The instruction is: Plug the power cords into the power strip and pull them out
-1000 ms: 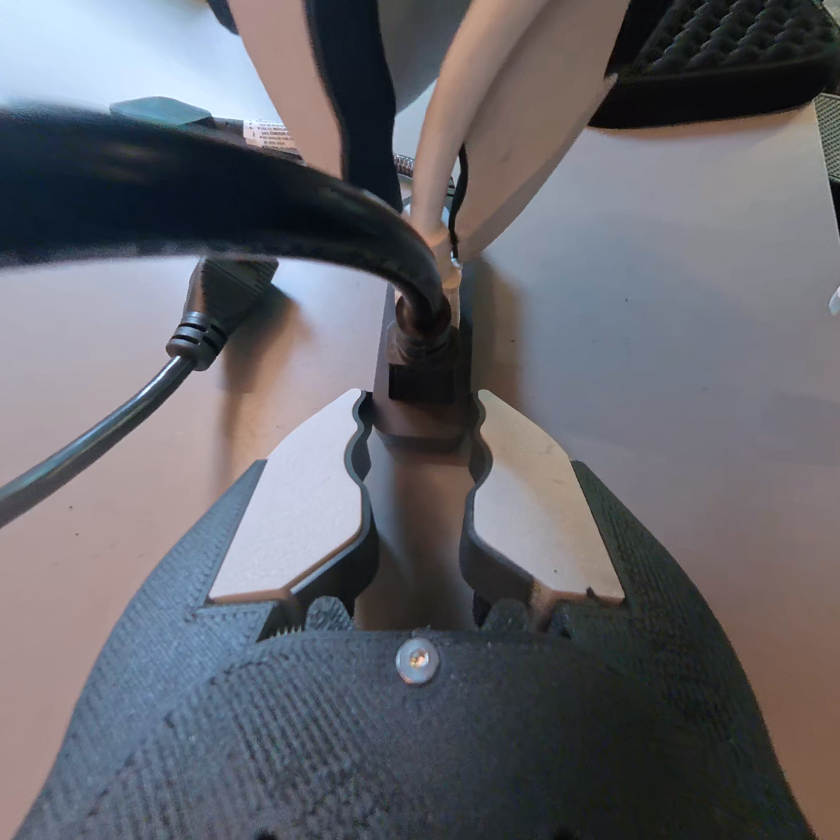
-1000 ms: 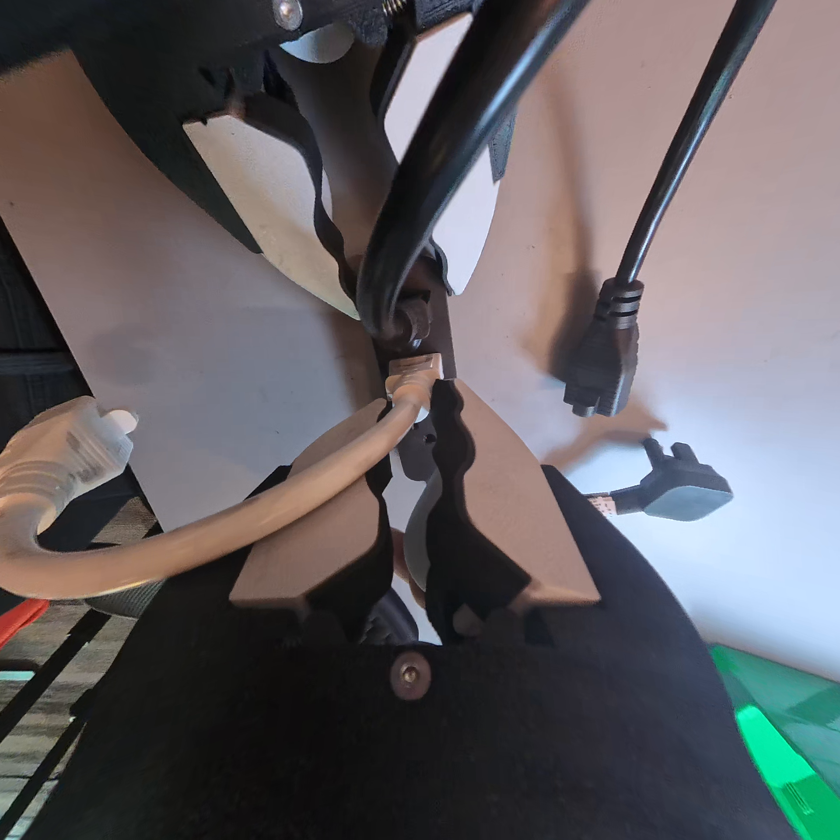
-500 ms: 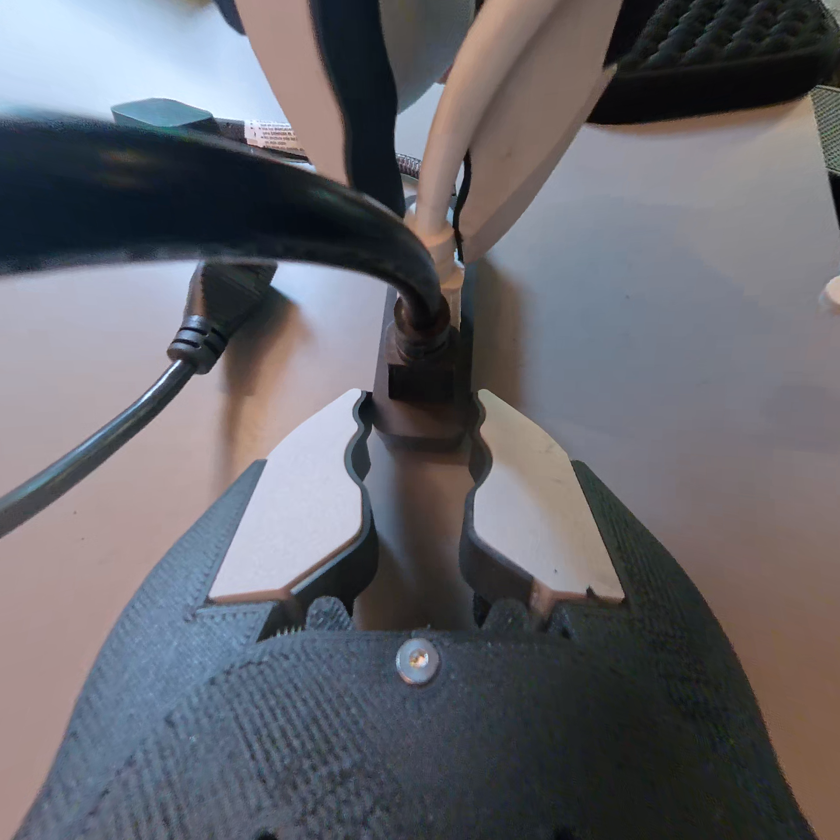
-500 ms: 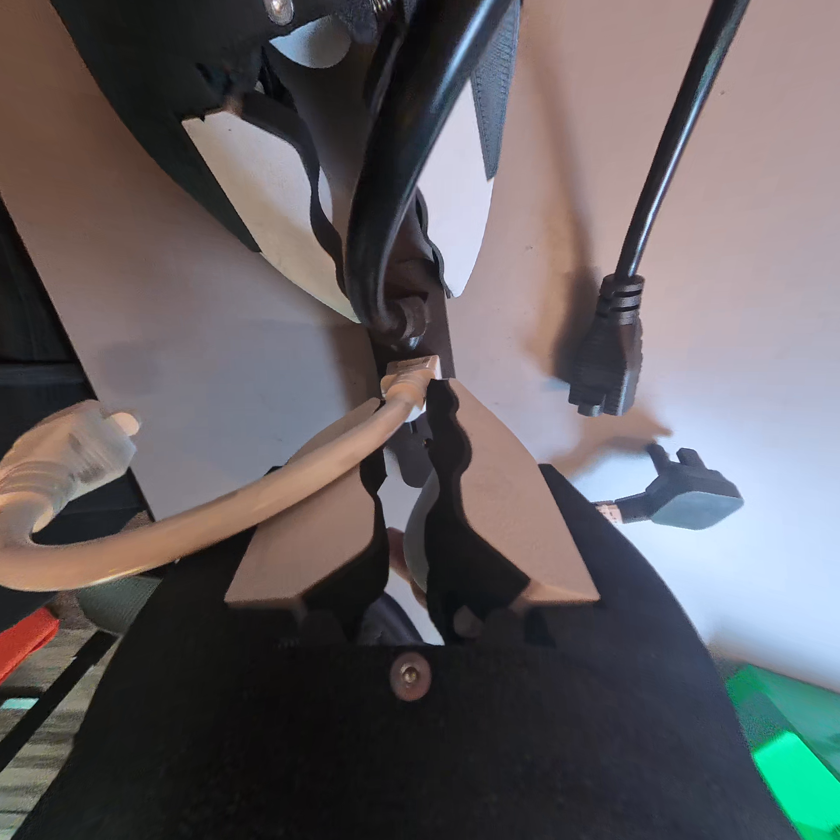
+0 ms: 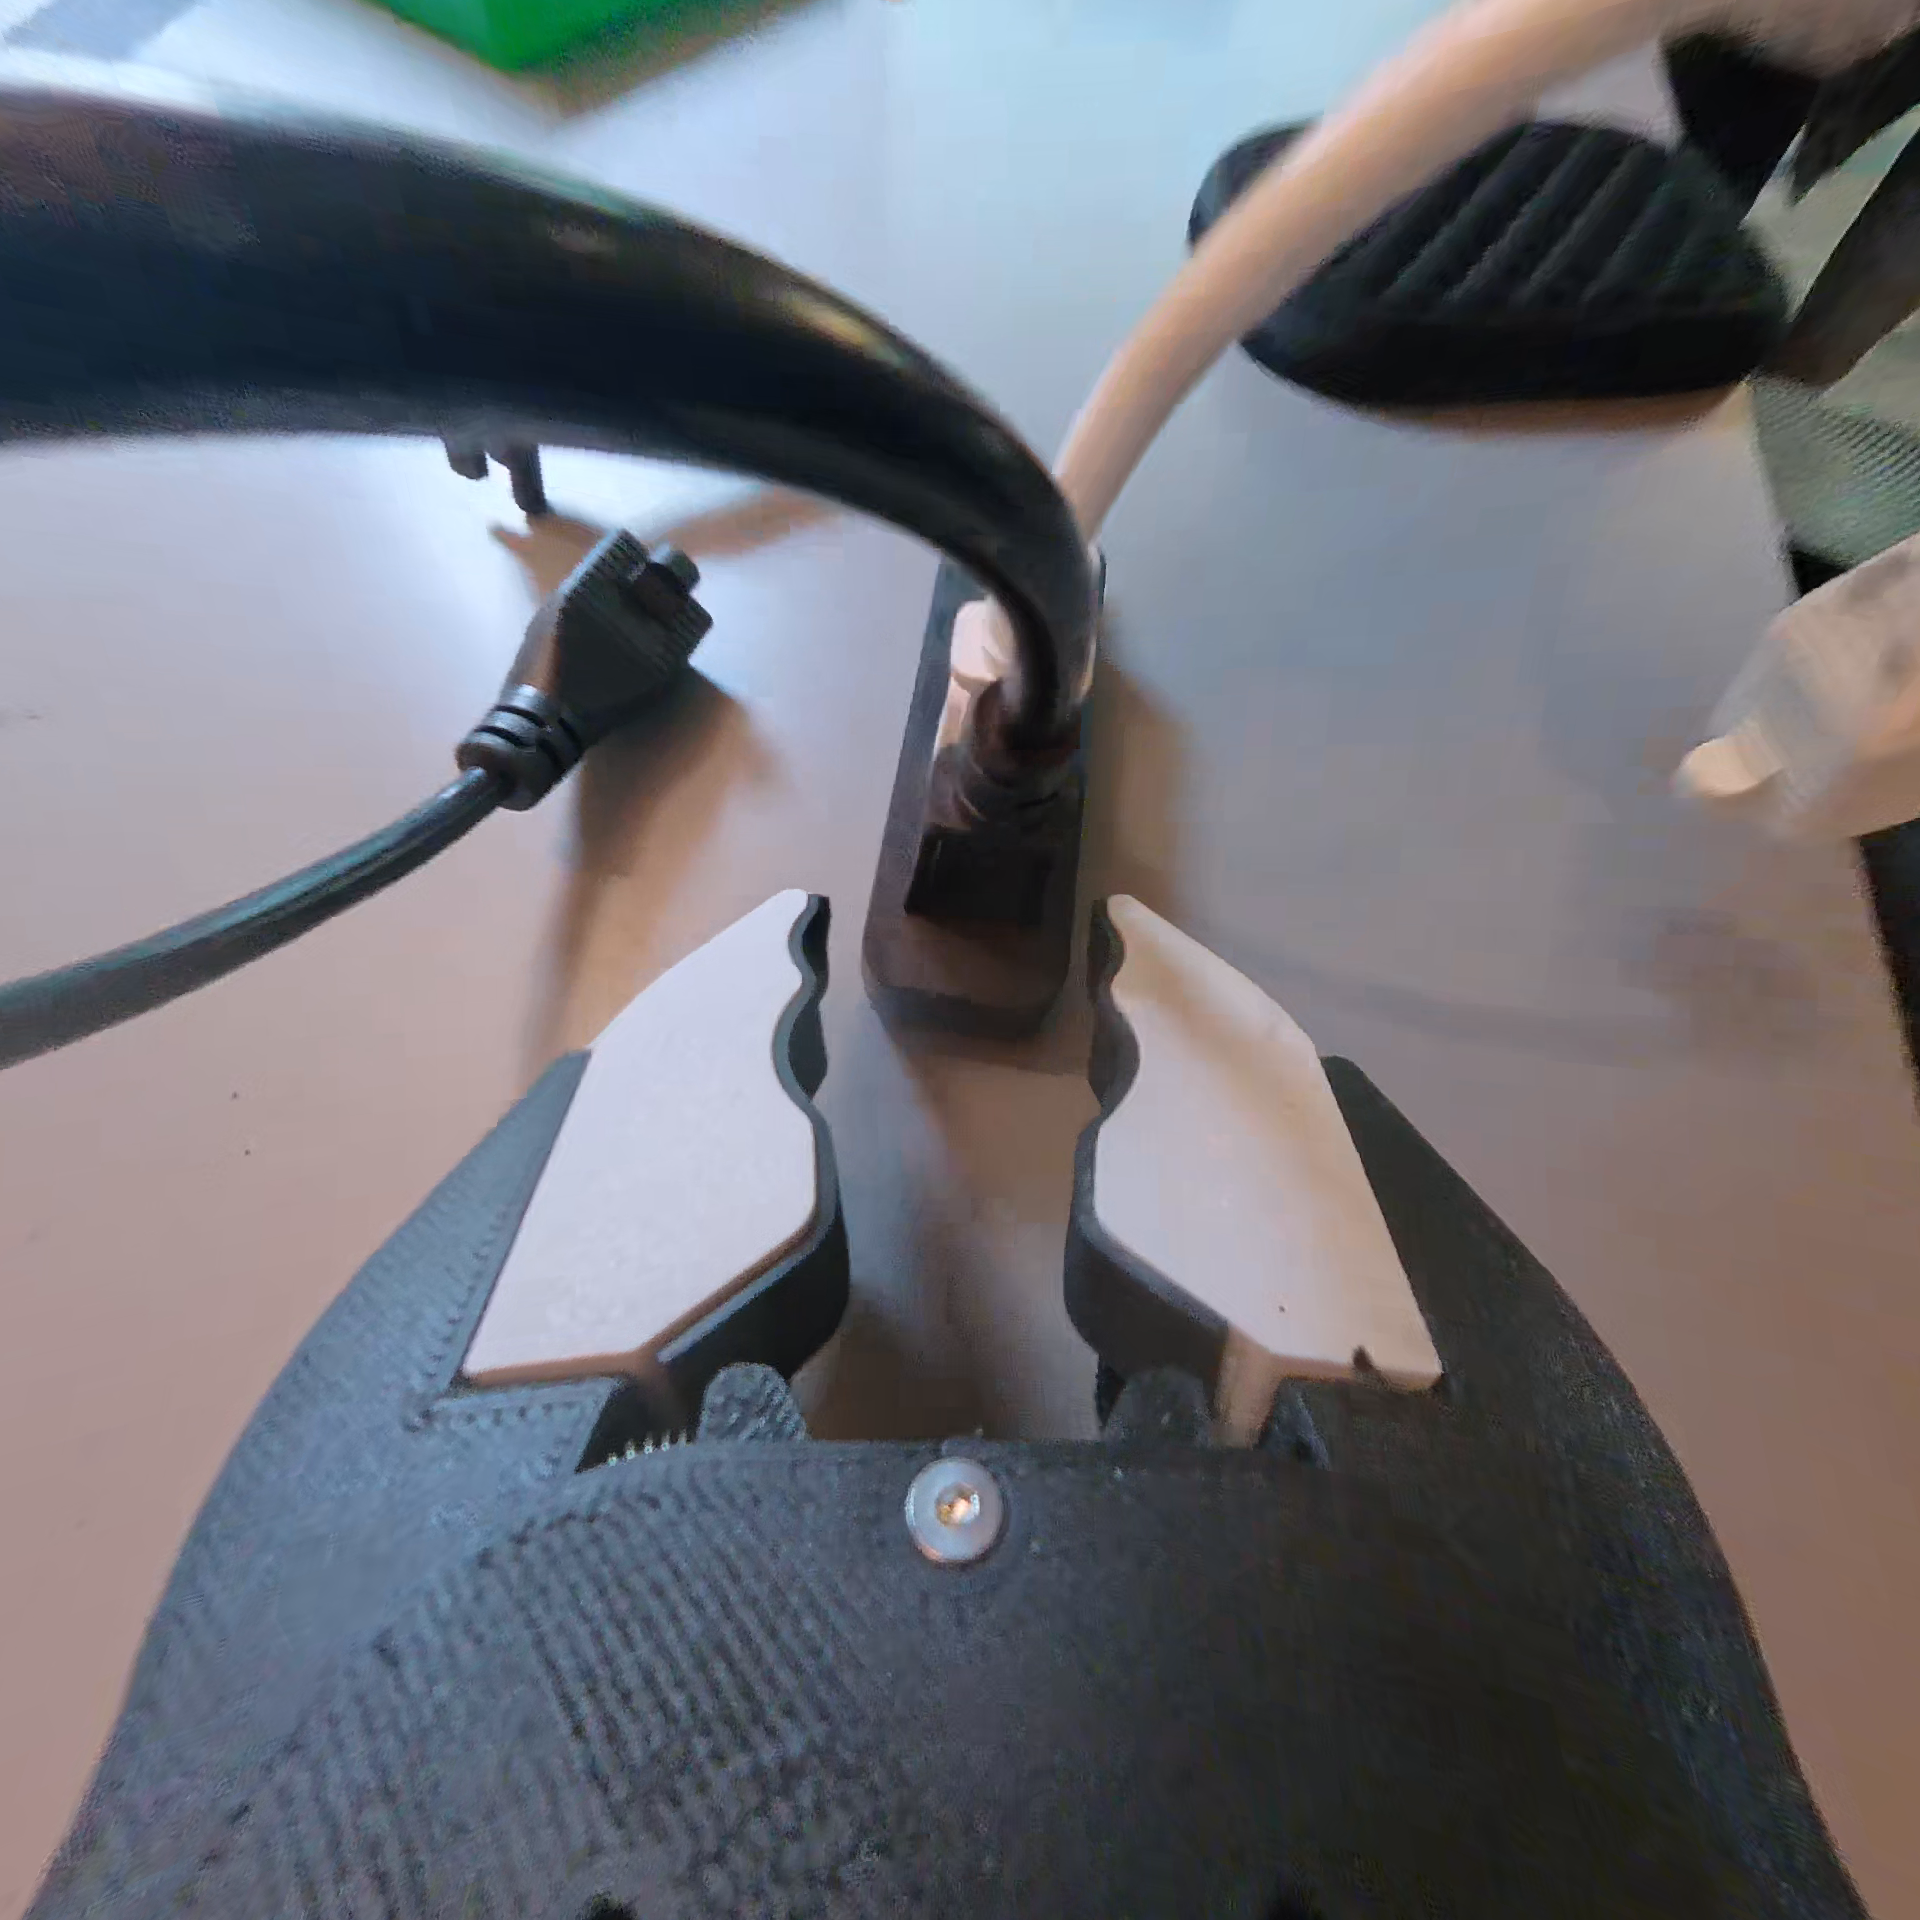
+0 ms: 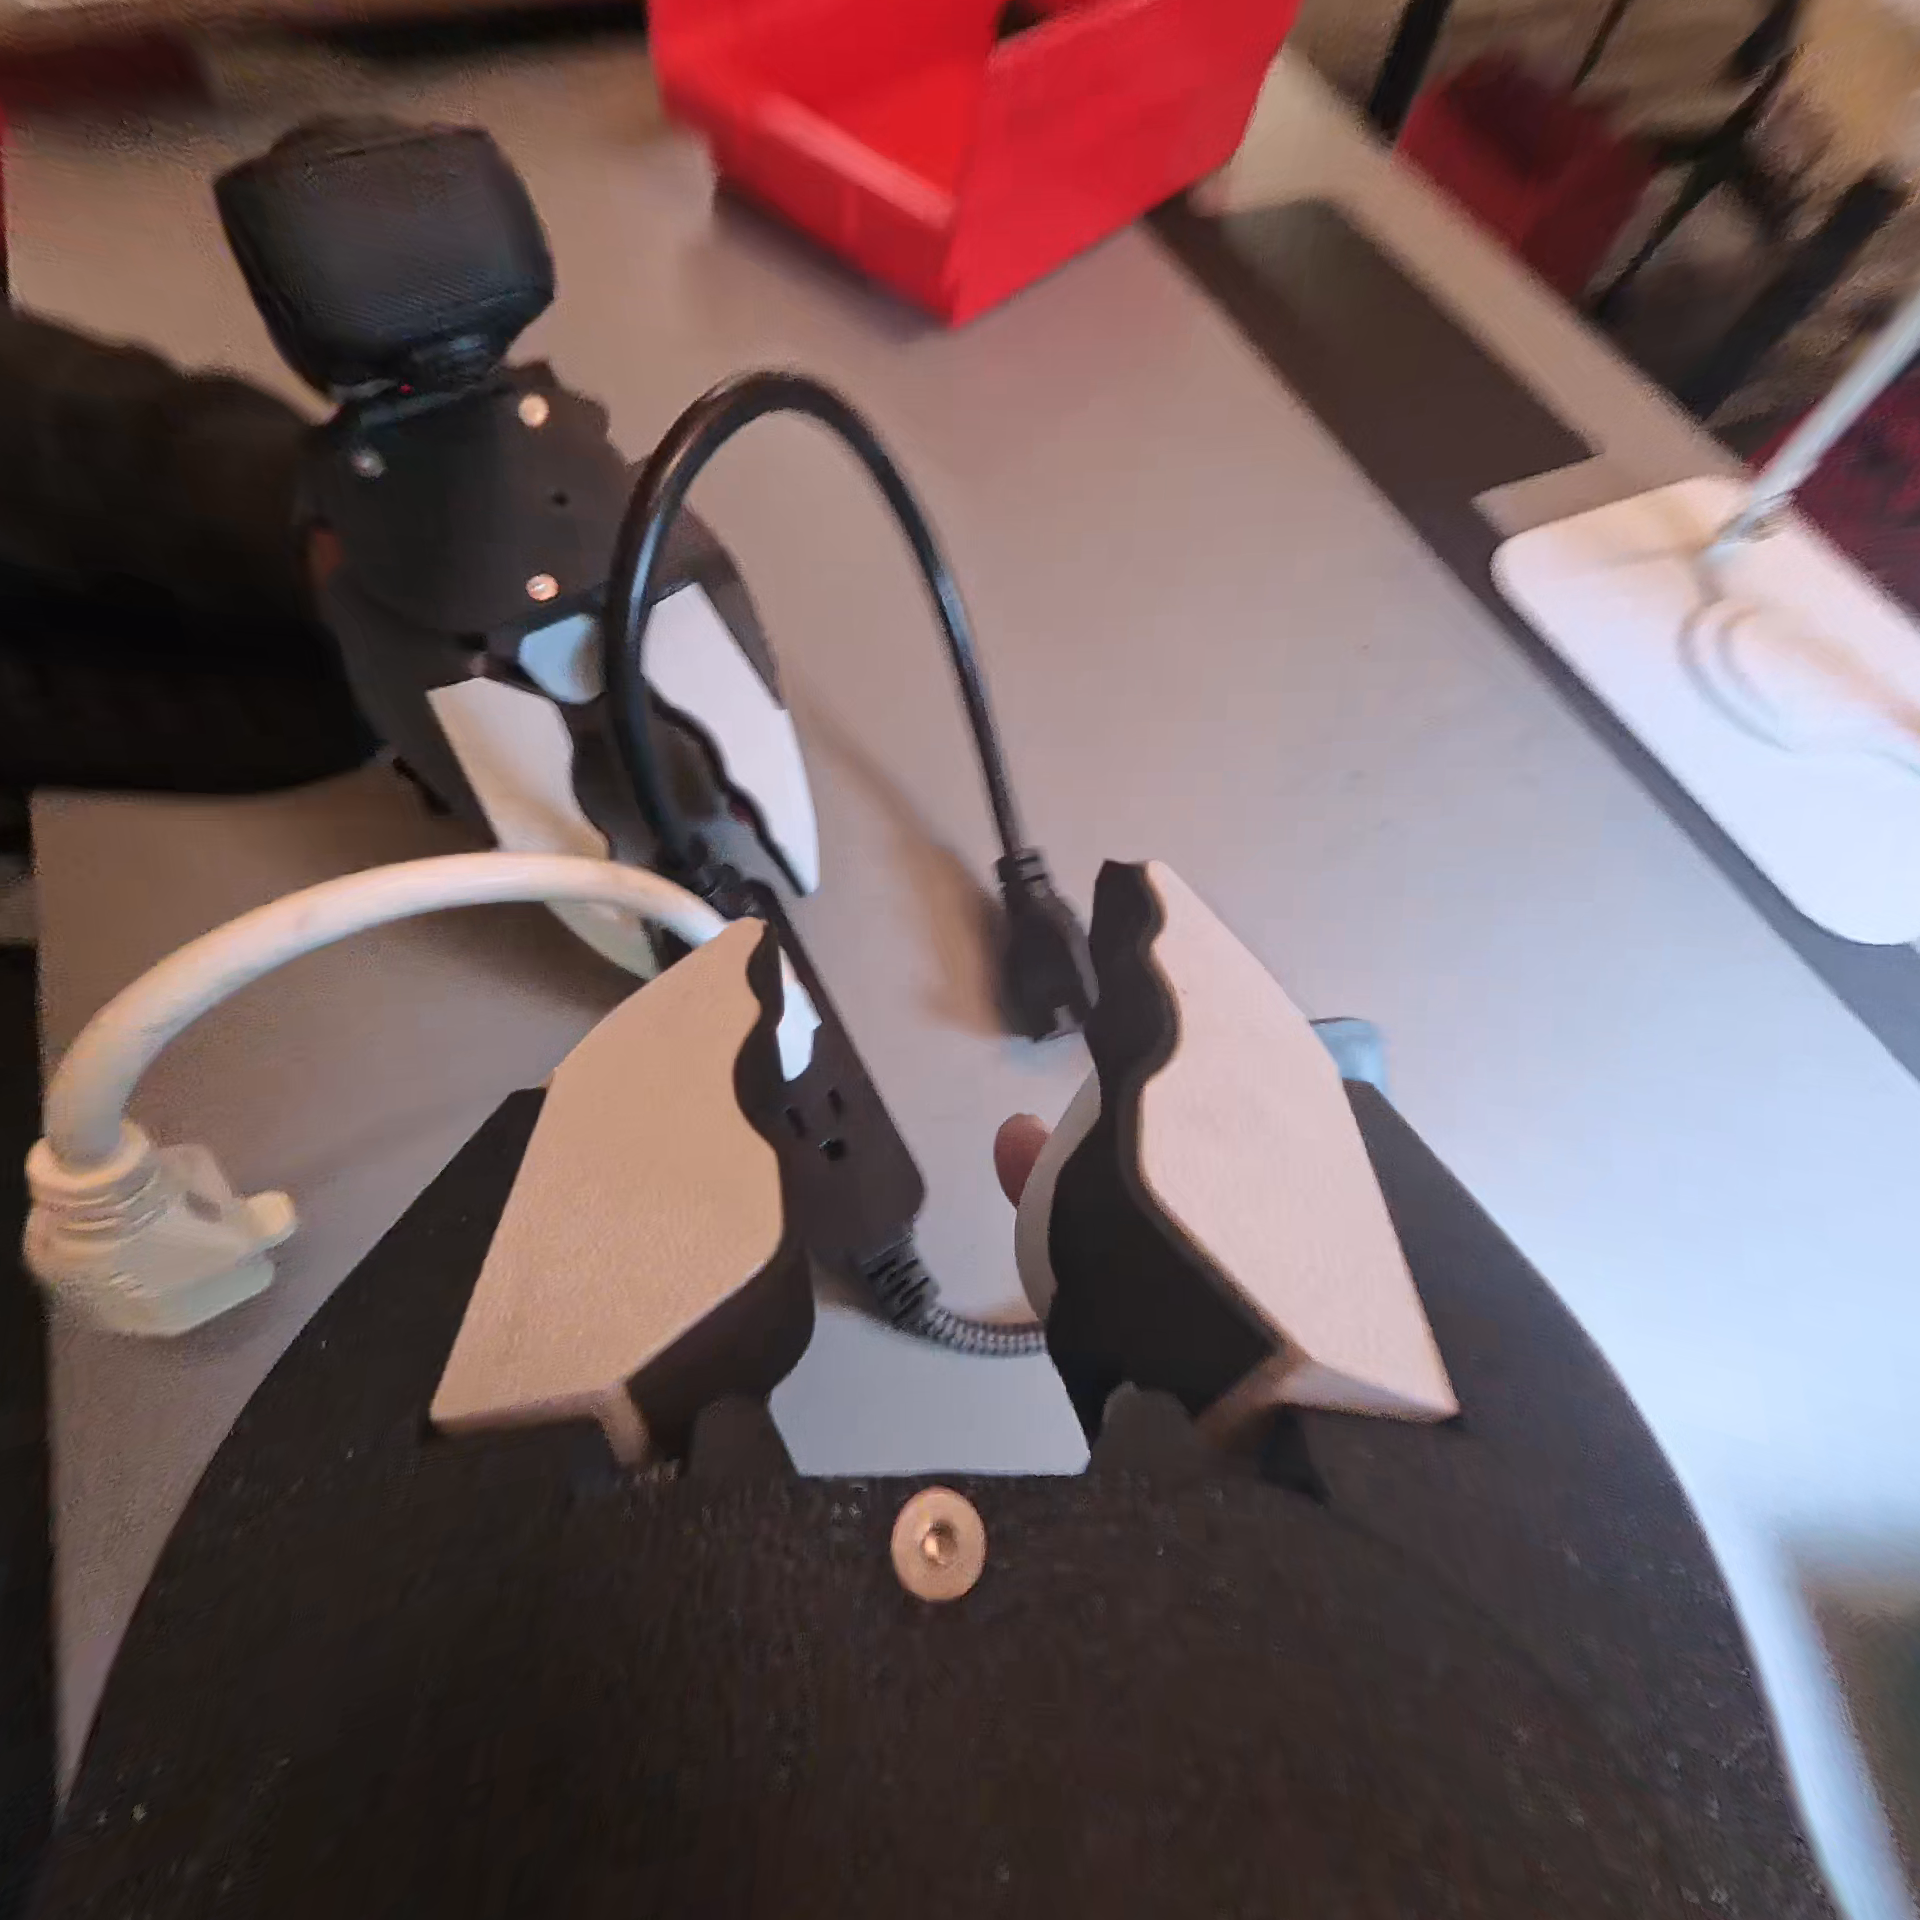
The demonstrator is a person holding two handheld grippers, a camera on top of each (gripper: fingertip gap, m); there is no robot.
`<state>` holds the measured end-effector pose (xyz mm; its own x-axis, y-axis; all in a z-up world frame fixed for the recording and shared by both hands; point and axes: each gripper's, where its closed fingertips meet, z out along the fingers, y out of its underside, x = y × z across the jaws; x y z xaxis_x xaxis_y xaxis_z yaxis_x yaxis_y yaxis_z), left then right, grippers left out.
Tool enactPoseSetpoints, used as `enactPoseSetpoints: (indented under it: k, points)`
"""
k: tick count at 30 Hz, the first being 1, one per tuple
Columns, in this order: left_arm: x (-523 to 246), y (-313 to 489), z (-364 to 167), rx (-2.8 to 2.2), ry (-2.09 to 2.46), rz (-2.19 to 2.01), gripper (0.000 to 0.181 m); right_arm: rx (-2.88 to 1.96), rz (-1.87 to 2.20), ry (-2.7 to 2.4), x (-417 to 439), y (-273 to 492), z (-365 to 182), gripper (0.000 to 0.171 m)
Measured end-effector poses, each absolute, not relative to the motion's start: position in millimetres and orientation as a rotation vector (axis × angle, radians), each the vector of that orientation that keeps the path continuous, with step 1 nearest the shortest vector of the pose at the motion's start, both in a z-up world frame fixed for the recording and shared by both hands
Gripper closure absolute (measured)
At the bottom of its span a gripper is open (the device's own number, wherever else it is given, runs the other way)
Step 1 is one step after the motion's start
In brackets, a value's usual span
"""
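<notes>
A black power strip (image 5: 971, 935) lies on the table, also in the right wrist view (image 6: 842, 1132). A black cord (image 5: 623, 291) and a white cord (image 5: 1164, 353) are both plugged into it and arch upward. My left gripper (image 5: 956, 925) is open, its fingertips on either side of the strip's near end without gripping it. My right gripper (image 6: 940, 914) is open and empty, held above the strip's other end. The black cord's loose end (image 6: 1039, 966) and the white cord's loose end (image 6: 135, 1236) rest on the table.
The left gripper's body (image 6: 447, 520) faces me across the strip. A red bin (image 6: 966, 145) stands at the back of the table and a white lamp base (image 6: 1714, 707) at the right. The strip's braided cable (image 6: 956, 1320) runs under my right fingers.
My right gripper let go of the white plug, opened and lifted back from the strip. My left gripper opened and drew back off the strip's end. Both plugs stay in.
</notes>
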<state>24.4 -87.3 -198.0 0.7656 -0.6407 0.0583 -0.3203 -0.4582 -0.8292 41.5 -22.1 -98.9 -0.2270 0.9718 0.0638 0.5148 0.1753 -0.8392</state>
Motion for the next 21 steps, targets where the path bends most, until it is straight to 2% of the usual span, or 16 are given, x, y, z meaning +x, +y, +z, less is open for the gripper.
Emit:
enactPoseSetpoints:
  k: [3,7,10,14,17,21]
  points:
    - [12.6,-100.1,-183.7,-2.073,0.716,-0.530,0.127,-1.390,1.064,-1.618,45.7,2.0,-88.7,0.113]
    - [-33.9,-122.0,-151.0,-2.037,0.631,-0.484,0.136,-1.396,1.199,-1.409,54.8,34.8,-83.1,0.122]
    - [-117.6,-126.4,-112.6,-2.007,0.375,-0.298,0.140,-1.393,1.217,-1.347,61.6,54.1,-84.3,0.125]
    - [-273.0,-134.8,-73.9,-2.061,-0.072,0.067,0.148,-1.363,1.284,-1.285,64.3,62.9,-84.8,0.128]
    - [-356.4,-140.1,-91.9,-2.248,-0.263,0.215,0.146,-1.329,1.305,-1.255,63.7,63.6,-88.9,0.131]
    - [-404.8,-131.3,-148.0,-2.523,-0.309,0.276,0.144,-1.308,1.237,-1.284,66.3,62.8,-94.3,0.131]
